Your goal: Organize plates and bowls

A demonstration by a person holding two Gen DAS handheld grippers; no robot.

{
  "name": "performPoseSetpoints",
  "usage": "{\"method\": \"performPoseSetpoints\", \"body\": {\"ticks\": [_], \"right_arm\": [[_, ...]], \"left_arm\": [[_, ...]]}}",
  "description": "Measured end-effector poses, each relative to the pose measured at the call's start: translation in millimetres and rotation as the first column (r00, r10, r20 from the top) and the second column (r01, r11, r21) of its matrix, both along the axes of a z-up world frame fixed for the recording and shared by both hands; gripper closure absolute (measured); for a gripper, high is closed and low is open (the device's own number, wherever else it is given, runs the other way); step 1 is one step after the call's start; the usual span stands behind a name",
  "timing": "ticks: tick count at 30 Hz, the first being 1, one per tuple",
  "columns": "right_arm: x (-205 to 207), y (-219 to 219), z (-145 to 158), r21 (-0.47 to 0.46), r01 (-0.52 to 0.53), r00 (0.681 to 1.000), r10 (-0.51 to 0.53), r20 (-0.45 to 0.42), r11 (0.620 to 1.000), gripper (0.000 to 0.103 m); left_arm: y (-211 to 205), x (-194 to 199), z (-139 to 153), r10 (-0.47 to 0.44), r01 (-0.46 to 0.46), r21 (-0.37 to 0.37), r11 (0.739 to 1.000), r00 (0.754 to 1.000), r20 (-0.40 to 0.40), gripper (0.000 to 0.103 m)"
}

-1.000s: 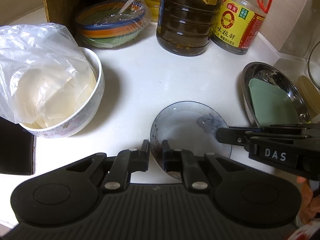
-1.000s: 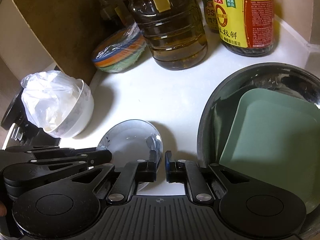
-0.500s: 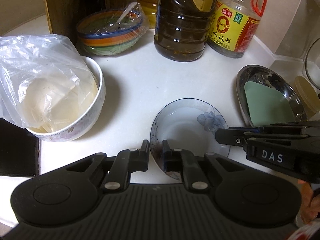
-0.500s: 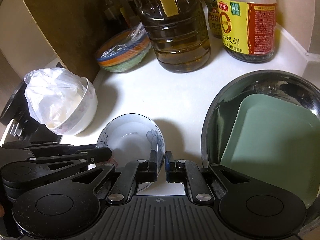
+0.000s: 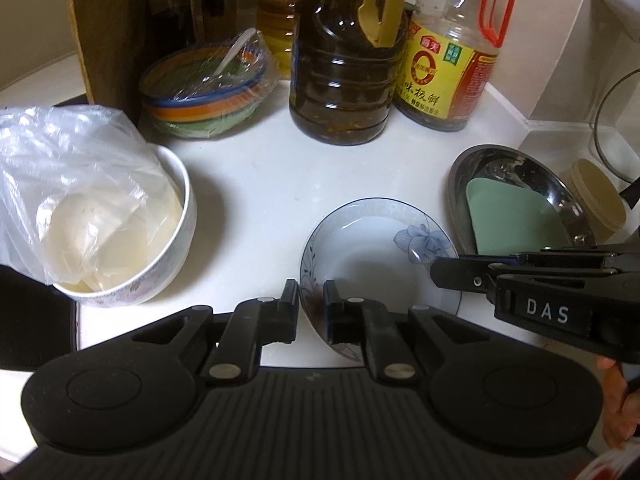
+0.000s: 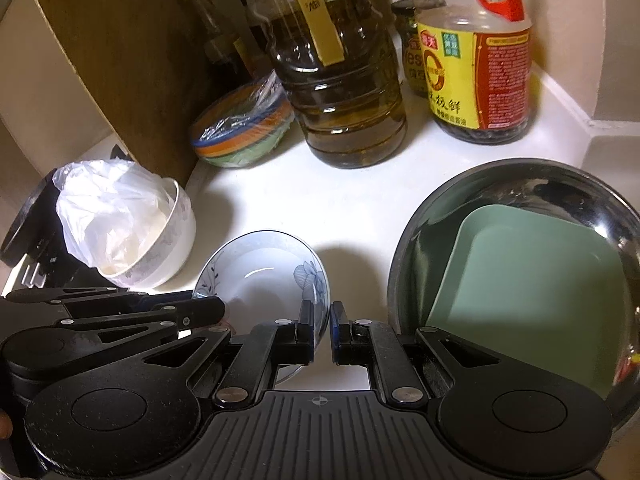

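The left gripper (image 5: 311, 306) was clamped on the near rim of the floral plate (image 5: 380, 248), one finger outside the rim and one inside the well. The right gripper (image 6: 322, 328) gripped the same plate (image 6: 260, 276) at its right-hand rim, jaws closed to a narrow gap with the rim between them. In the left wrist view the right gripper (image 5: 440, 276) reached in from the right, its tip over the plate's edge by the blue flower.

The plate was white with a dark line around the rim and a blue flower on one side; whether it rested on the white counter (image 5: 280, 176) or was raised off it could not be told.

Just right of it sat a steel basin (image 6: 404, 264) holding a green square dish (image 6: 532, 284), tilted against the basin's wall. Left of the plate, apart from it, stood a white bowl (image 5: 176, 252) with a clear plastic bag (image 5: 72, 176) in it.

Farther back, a stack of coloured bowls (image 5: 200, 108) under plastic wrap sat against a wooden board (image 6: 120, 60). Beside it stood a large oil bottle (image 5: 344, 80), and right of that a soy sauce bottle (image 5: 448, 68) with a red handle. A tan lidded jar (image 5: 596, 196) stood beyond the basin.
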State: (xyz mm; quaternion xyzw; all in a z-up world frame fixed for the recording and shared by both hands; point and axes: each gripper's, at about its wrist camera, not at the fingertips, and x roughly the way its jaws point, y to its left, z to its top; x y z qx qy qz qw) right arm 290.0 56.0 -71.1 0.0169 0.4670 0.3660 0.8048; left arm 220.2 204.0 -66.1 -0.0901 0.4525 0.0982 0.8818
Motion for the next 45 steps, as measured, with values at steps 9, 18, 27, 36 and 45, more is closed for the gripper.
{"method": "performPoseSetpoints", "body": {"ticks": [9, 18, 27, 36, 45], "right_arm": [[1.9, -19.1, 12.0, 0.017, 0.056, 0.998, -0.057, 0.025, 0.998, 0.094], [5.3, -49.5, 24.5, 0.024, 0.152, 0.987, -0.153, 0.043, 0.988, 0.094], [11.0, -85.5, 31.4, 0.019, 0.268, 0.962, -0.269, 0.052, 0.963, 0.094], [19.8, -115.3, 24.6, -0.001, 0.356, 0.934, -0.356, 0.039, 0.935, 0.094], [28.2, -128.8, 16.8, -0.019, 0.394, 0.919, -0.393, 0.023, 0.919, 0.093]], "left_arm": [[-12.5, 10.0, 9.1, -0.06, 0.059, 0.003, 0.998, 0.998, 0.027, 0.092], [-40.0, 27.5, 16.8, -0.164, 0.164, 0.007, 0.986, 0.985, 0.053, 0.092], [-74.5, 48.9, 17.5, -0.272, 0.272, 0.011, 0.962, 0.96, 0.069, 0.092], [-103.4, 71.9, 11.0, -0.345, 0.345, 0.004, 0.939, 0.937, 0.062, 0.092], [-115.3, 85.4, 2.1, -0.375, 0.376, -0.005, 0.927, 0.926, 0.041, 0.092]]}}
